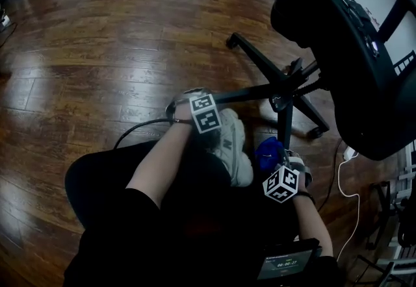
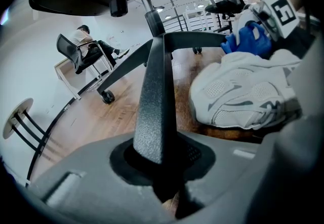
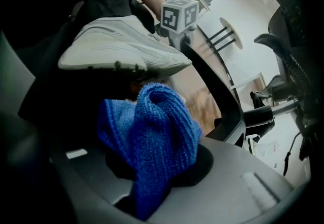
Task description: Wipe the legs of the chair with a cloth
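Right claw (image 3: 152, 190): jaws pinched on a wad of blue cloth (image 3: 152, 132), seated deep between them and bulging forward past the tips in a loose knot. The cloth reads as knitted microfibre: light, soft and limp. I judge it will fold and drag rather than slide, so the hold belongs on a bunched wad as here, leaving the free bulge ahead as the wiping face. Just beyond and above that bulge is a pale shoe (image 3: 116, 48). Ahead and to the right, a dark chair leg (image 3: 217, 91) slants away toward the hub (image 3: 258, 116). The cloth sits near that leg; whether it touches, I cannot tell. Left claw (image 2: 162, 177): jaws closed onto the outer end of the same leg, the tapering black arm running straight away from the tips to the central column. The leg looks stiff, with a grainy surface that should give good purchase. The chair (image 1: 364, 71) rides on casters (image 2: 107, 97) over a glossy wood floor (image 1: 97, 52), so it will likely roll or swivel under a push; a hold near the leg's tip serves as a brake. From above, the cloth lies just ahead of the right claw and well to the right of the left claw.
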The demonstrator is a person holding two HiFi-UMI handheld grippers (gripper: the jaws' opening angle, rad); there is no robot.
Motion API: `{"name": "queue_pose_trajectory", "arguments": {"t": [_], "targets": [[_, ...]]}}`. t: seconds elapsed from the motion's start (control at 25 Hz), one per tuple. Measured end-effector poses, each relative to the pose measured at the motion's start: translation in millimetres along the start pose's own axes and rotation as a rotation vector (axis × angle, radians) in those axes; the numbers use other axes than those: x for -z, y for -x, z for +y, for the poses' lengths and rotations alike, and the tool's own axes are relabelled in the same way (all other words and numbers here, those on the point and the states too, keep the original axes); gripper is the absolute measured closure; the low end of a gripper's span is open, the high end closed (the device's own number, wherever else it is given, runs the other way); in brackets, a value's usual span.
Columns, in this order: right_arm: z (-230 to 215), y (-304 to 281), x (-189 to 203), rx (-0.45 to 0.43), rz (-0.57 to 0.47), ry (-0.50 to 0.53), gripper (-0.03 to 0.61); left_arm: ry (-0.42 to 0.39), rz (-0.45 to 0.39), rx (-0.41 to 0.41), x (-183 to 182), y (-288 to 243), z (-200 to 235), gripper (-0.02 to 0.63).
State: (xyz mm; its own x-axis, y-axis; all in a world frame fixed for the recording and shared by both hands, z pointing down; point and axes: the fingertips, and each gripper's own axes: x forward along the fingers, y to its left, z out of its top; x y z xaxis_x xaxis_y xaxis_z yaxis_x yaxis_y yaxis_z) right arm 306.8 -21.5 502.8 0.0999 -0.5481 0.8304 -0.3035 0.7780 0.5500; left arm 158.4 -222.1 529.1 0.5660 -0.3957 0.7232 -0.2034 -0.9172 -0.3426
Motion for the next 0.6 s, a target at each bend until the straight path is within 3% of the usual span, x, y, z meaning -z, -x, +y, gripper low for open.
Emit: {"name": "queue_pose_trajectory", "arguments": {"t": [0.12, 0.36, 0.6], "targets": [[13, 2, 5, -0.002, 0.037, 0.032, 0.479, 0.005, -0.002, 0.000, -1, 0, 0, 0.535], [4, 2, 3, 0.006, 0.012, -0.022, 0.479, 0.002, -0.002, -0.005, -1, 0, 0, 0.535], [-62, -23, -8, 0.127, 0.009, -0.048, 0.479, -0.003, 0.001, -0.014, -2, 0, 3, 0.535]]}}
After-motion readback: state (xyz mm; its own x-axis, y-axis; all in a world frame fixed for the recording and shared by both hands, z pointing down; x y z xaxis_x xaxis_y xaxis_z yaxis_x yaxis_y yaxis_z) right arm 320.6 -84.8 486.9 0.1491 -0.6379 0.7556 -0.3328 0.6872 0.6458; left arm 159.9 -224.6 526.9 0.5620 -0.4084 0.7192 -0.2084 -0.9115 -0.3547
